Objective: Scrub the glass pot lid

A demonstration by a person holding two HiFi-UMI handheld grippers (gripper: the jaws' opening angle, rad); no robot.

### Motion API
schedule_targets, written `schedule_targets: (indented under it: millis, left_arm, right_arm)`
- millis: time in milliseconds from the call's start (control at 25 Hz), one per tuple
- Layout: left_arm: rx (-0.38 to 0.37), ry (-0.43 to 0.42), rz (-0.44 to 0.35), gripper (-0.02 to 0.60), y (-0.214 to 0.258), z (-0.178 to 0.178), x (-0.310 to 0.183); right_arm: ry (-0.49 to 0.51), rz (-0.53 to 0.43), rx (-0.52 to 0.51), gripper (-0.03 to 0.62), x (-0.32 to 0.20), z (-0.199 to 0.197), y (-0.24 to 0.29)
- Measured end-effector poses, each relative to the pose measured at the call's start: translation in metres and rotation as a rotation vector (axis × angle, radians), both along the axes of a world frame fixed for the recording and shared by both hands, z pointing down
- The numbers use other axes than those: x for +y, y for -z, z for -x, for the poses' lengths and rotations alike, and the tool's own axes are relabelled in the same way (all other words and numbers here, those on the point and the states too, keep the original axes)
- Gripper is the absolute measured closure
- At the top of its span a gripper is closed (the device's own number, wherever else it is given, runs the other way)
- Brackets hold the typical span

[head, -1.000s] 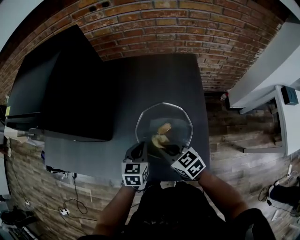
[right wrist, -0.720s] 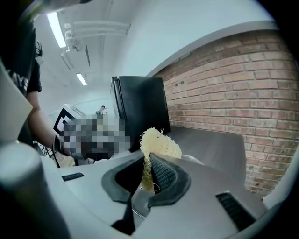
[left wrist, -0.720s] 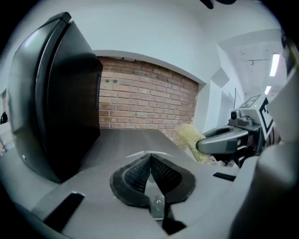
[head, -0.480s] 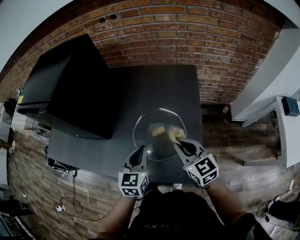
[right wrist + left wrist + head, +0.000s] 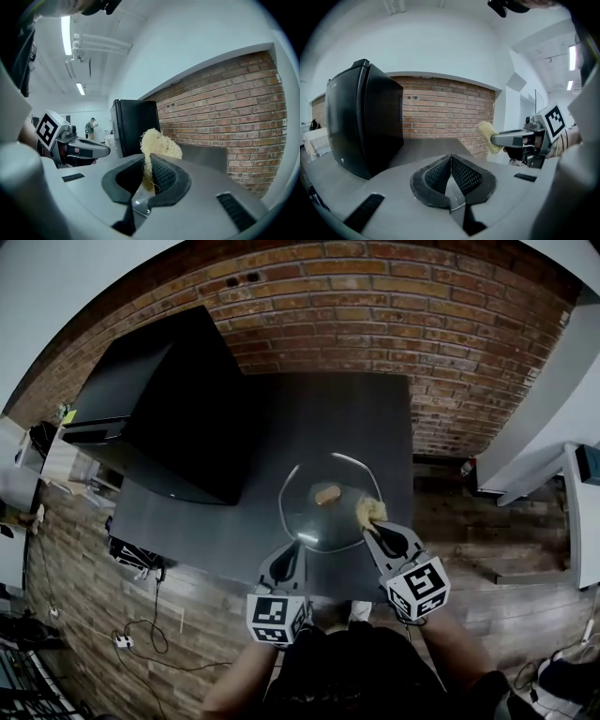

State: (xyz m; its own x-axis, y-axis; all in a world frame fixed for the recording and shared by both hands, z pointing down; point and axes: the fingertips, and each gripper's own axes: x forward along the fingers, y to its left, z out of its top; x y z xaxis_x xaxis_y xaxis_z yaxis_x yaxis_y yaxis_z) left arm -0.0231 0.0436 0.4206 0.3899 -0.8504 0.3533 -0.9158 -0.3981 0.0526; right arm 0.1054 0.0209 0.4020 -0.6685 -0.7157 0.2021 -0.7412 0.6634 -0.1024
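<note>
Sitting on the dark table (image 5: pixel 361 418) near its front edge, the lid (image 5: pixel 314 521) showed a brownish knob (image 5: pixel 326 494) in the middle. The right gripper (image 5: pixel 375 529) was pinching a yellow scrubber (image 5: pixel 368 512) right at the lid's right rim; couldn't tell if it touched. The left gripper (image 5: pixel 287 549) had its jaws pressed together on nothing, tip just by the near rim. A big black box (image 5: pixel 169 409) stood back left, with a brick wall (image 5: pixel 375 306) behind.

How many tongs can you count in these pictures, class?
2. The left tongs, shut, are at the near edge of the lid; the right tongs, shut on a scrubber, at its right edge. None seem hidden.
</note>
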Motion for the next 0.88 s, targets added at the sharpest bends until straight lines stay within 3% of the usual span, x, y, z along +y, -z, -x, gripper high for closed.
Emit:
schedule_targets:
  millis: [440,880]
  left_arm:
    - [0.017,-0.103,-0.015,0.549,0.010,0.025,0.033]
    - [0.069,-0.201,-0.016,0.549,0.008,0.073,0.074]
  right_arm:
    - [-0.105,0.016,0.000,0.553,0.039,0.025,0.001]
    - [-0.220,0.047,0.021,0.553,0.099,0.070,-0.001]
